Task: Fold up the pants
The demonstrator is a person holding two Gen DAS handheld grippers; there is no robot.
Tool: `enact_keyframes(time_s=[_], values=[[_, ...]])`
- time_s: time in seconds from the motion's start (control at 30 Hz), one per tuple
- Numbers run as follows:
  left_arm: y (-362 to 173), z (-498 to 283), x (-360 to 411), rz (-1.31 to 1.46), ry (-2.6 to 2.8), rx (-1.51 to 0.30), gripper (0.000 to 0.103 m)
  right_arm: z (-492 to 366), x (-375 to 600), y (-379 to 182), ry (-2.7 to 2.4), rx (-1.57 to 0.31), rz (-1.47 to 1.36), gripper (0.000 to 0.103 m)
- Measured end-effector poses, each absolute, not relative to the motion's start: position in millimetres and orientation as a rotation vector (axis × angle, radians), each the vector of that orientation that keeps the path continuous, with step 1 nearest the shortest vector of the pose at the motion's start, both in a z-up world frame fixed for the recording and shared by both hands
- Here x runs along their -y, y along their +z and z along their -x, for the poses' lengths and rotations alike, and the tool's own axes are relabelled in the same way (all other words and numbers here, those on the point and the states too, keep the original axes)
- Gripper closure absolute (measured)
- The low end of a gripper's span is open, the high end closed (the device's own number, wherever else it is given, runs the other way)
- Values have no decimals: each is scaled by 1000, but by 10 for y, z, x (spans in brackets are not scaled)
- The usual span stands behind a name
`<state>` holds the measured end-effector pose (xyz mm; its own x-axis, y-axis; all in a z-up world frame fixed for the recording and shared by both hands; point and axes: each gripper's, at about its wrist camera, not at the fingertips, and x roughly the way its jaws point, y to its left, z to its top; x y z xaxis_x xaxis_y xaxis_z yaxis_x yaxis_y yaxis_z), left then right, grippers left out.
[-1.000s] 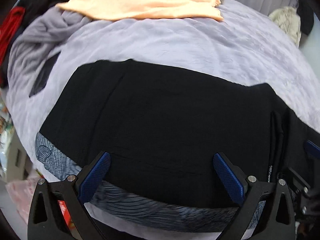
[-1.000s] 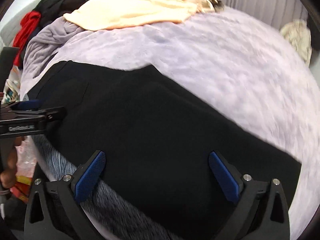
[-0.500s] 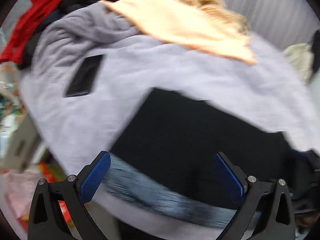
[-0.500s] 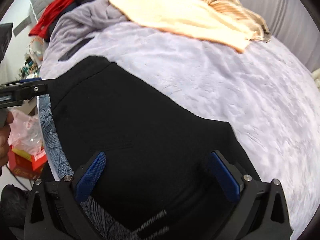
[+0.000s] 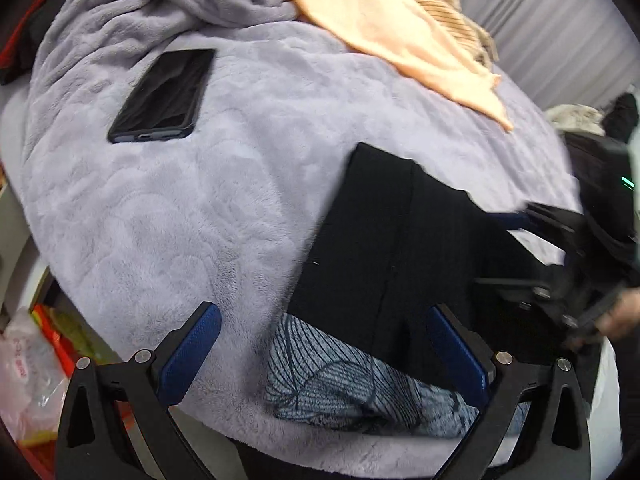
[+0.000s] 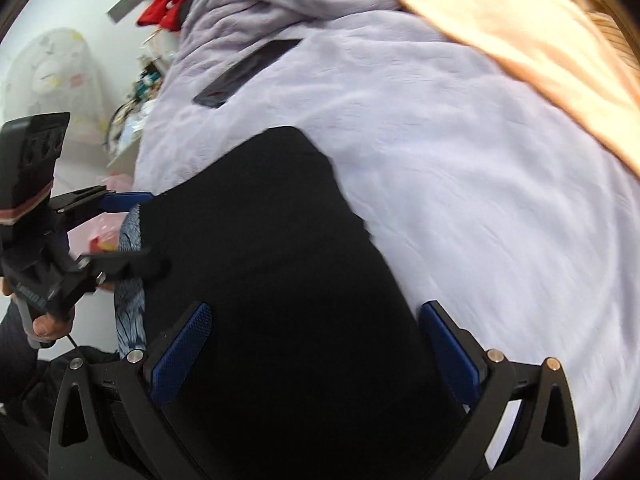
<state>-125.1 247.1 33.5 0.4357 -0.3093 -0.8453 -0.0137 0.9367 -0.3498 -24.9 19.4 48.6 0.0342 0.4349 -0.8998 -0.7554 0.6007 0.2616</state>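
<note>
My left gripper (image 5: 324, 360) stood wide open and empty, low over the near edge of the lilac blanket (image 5: 192, 216). My right gripper (image 6: 320, 354) was just as wide, nothing between its pads, hovering over the black pants (image 6: 280, 280).

The pants (image 5: 384, 248) lay folded into a narrow stack at the near right of the bed, on a patterned blue cloth (image 5: 344, 380). I judged the risk to be pinching that cloth along with the hem, or taking only the top layer, so the stack would slide apart. A phone (image 5: 162, 96) lay far left, well apart.

The long axis ran near to far, the far end leaning slightly left.
</note>
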Motion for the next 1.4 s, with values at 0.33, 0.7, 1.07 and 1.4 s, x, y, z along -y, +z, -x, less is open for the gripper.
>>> enact_keyframes(time_s=[0.33,0.7,1.07,1.4], values=[[353,1039,-2566,288,-432,-1062,0,398,-402,686,1130,-1113,411,63],[503,756,-2005,165,-877,-1091,0,974,48,1355,1199,-901,360,80],[385,711,-1616,29,-750,-1230,59,637,297,1307,889,-1070,239,52],[827,1012,-1340,-105,-677,-1202,75,1590,1091,1025,785,-1129,482,20]])
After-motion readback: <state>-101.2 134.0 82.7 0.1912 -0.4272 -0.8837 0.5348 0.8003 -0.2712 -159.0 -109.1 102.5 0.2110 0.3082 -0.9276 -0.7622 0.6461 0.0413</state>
